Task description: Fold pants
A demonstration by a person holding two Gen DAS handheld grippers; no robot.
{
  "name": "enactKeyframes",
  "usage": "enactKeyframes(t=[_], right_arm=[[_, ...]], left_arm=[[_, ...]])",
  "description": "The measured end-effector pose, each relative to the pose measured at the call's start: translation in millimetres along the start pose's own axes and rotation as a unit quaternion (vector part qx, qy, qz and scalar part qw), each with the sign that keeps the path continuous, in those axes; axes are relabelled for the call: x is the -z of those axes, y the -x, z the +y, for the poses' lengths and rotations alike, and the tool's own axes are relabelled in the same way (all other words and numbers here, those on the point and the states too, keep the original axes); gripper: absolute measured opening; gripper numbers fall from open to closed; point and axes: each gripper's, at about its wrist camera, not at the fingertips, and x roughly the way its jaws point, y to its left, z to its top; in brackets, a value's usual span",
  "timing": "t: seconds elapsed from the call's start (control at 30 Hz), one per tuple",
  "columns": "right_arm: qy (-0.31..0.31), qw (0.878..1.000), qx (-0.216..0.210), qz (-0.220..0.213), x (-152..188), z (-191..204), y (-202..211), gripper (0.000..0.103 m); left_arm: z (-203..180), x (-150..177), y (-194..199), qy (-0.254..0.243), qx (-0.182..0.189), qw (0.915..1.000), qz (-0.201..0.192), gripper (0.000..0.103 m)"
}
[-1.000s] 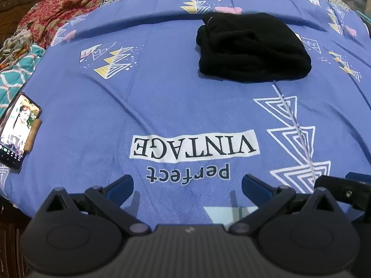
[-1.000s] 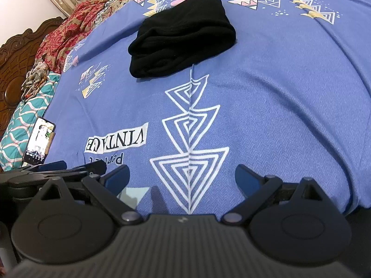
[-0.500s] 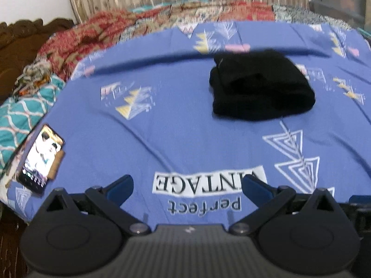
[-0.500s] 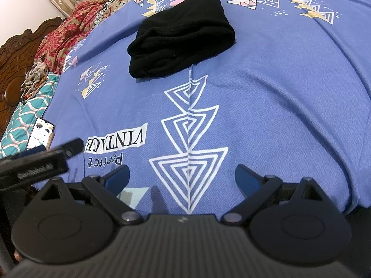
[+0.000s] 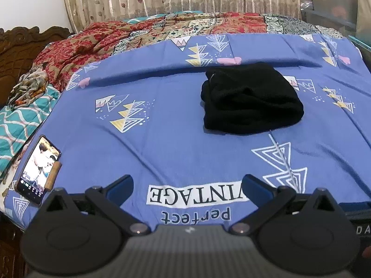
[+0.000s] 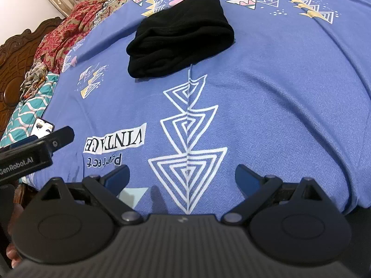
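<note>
Jaws of left gripper (image 5: 186, 185) and right gripper (image 6: 182, 176) wide apart, empty; black pants (image 5: 250, 99) bundled upper centre on blue bedsheet (image 5: 162, 139); risk: loose folds slumping open.

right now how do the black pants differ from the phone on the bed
The black pants are a soft, thick folded bundle lying mid-bed; the phone is a thin rigid slab at the left edge of the blue bedsheet. The pants are plain dark with no pattern; the phone's screen is lit, showing a picture. Both lie on the sheet, untouched by the left gripper and right gripper, each open.
</note>
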Motion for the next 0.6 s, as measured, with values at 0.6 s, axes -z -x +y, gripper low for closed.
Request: enactKeyframes(t=[0.6], right_arm=[[-0.001,1.0,0.001,0.002,0.4,-0.1,-0.9,0.099]], left_arm=[[-4.3,-5.0,6.8,-0.004,0.03,0.9995,0.005,0.103]])
